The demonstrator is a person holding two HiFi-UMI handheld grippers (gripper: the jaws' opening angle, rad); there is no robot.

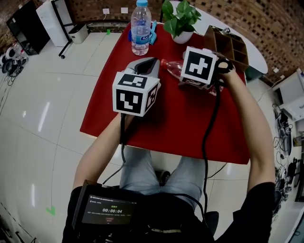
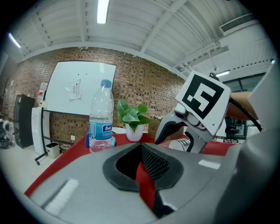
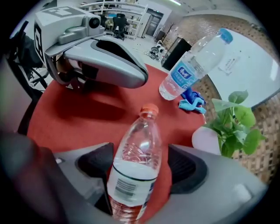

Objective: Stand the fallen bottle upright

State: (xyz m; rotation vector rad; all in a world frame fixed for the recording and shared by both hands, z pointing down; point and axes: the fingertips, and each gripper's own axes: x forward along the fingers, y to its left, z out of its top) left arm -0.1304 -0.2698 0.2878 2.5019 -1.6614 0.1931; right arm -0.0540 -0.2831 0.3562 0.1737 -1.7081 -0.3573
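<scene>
Bright even light, ceiling tube [image 2: 102,11] overhead, glare on floor tiles [image 1: 43,116], fisheye bending, dark corners
</scene>
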